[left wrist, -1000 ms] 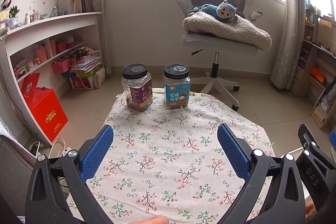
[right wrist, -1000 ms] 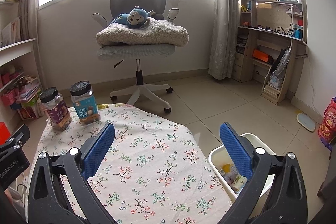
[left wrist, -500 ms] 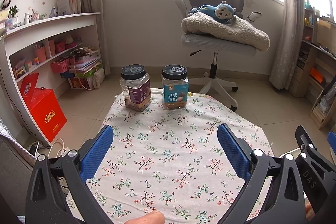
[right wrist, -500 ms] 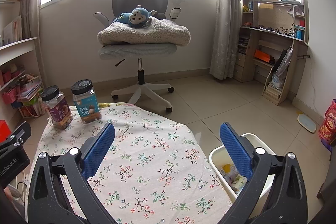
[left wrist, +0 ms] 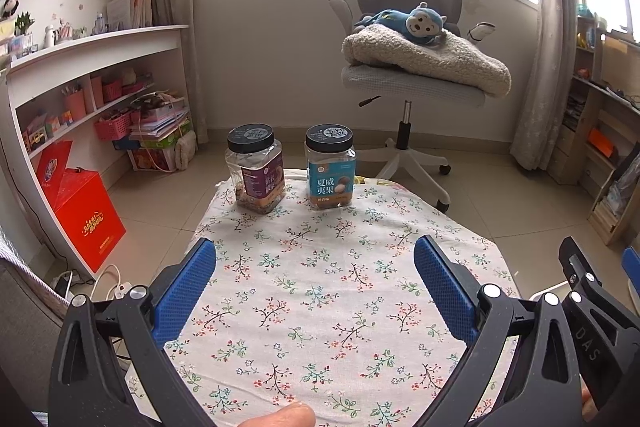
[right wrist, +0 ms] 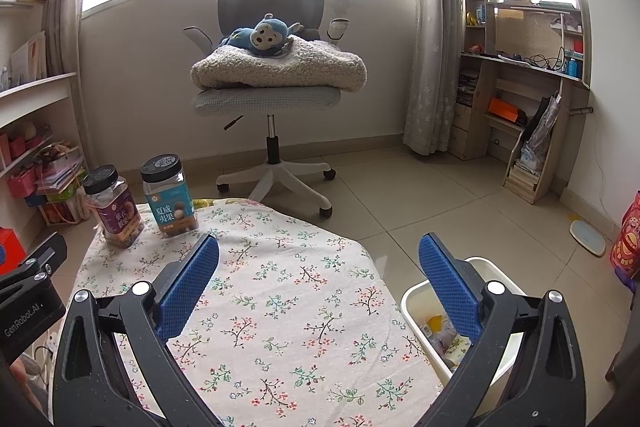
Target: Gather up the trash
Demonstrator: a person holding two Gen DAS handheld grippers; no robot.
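Left claw [left wrist: 314,281]: released, nothing between the pads, held over the near half of the floral-cloth bench [left wrist: 320,307]. Ahead of it, at the far edge, two jars stand upright, long axes vertical – purple-label jar [left wrist: 256,169] left, blue-label jar [left wrist: 330,167] right. Right claw [right wrist: 318,281]: also released. The white bin [right wrist: 488,271] (trash already inside) sits on the floor just beside the bench's right edge, nearer the right claw. No loose trash shows on the cloth.
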